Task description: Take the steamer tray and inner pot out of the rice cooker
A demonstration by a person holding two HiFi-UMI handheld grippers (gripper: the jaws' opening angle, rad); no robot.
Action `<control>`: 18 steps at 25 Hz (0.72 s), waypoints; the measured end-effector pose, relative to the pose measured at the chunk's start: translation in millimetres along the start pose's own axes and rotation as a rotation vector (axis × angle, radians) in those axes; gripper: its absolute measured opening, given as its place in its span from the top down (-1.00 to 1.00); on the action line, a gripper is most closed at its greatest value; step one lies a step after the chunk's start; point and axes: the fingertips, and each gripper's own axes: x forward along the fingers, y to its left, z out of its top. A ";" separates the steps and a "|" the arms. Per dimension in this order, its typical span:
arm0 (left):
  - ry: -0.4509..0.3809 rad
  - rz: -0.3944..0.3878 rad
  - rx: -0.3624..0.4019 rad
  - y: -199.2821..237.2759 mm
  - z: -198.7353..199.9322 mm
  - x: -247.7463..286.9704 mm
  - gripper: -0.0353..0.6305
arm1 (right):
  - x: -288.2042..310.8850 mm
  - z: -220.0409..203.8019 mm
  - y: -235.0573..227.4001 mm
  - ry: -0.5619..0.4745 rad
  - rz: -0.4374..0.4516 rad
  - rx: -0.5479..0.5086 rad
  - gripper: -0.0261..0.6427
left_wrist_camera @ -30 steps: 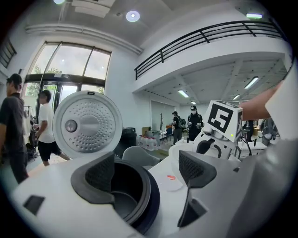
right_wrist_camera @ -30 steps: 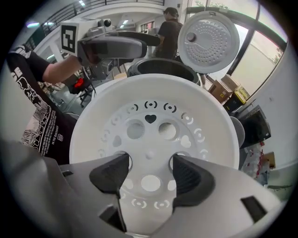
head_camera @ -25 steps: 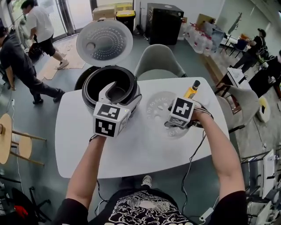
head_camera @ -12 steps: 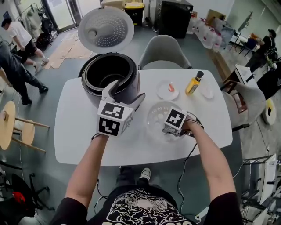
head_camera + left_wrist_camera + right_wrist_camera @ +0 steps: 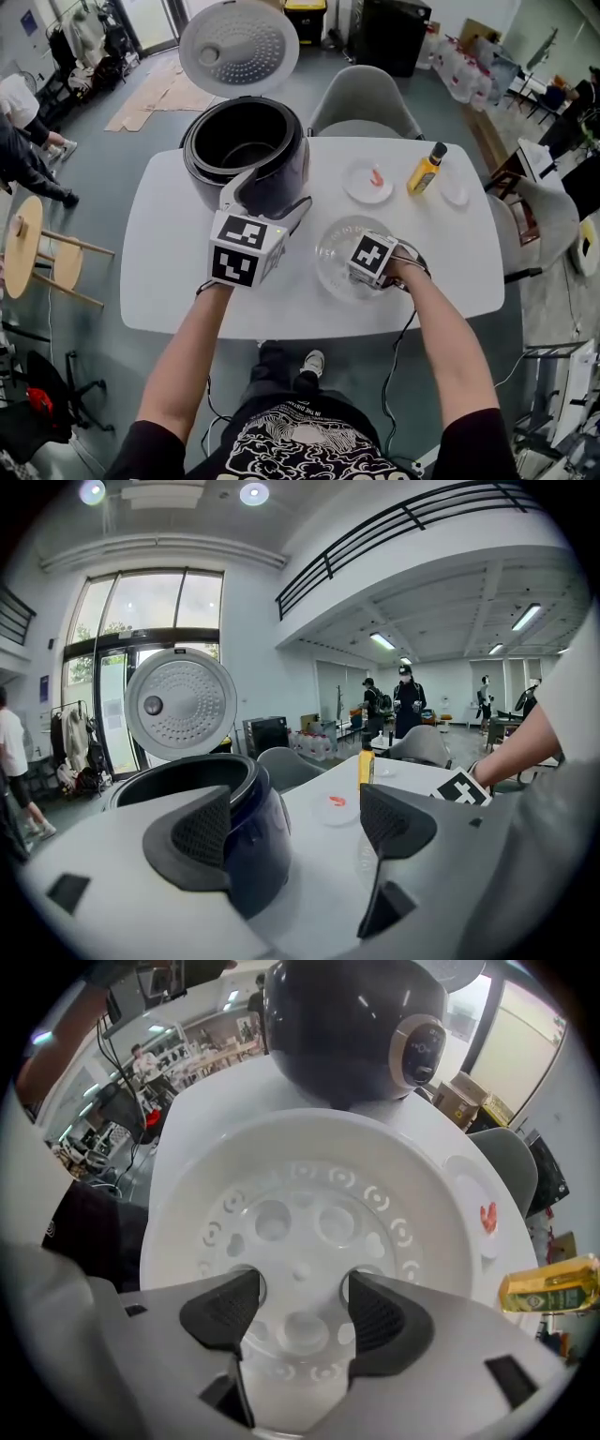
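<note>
On the table, right tool clamping steamer tray (resting flat), left tool open beside rice cooker

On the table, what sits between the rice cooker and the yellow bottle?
A small white saucer with a red bit on it lies between the rice cooker and the yellow bottle. The head view shows it best.

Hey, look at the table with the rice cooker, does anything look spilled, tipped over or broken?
Nothing stands out. The rice cooker stands upright with its lid open, the steamer tray is level under the right gripper, the yellow bottle is upright, and the white table shows no spill.
</note>
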 end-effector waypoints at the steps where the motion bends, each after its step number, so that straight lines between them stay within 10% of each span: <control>1: 0.005 0.002 0.001 0.4 -1.9 -0.3 -0.36 | 1.0 0.7 0.1 0.005 -0.003 0.003 -0.01; 18: 0.017 0.044 0.007 18.8 -4.9 -11.8 -0.36 | 3.6 4.1 -2.0 0.006 -0.005 -0.021 -0.06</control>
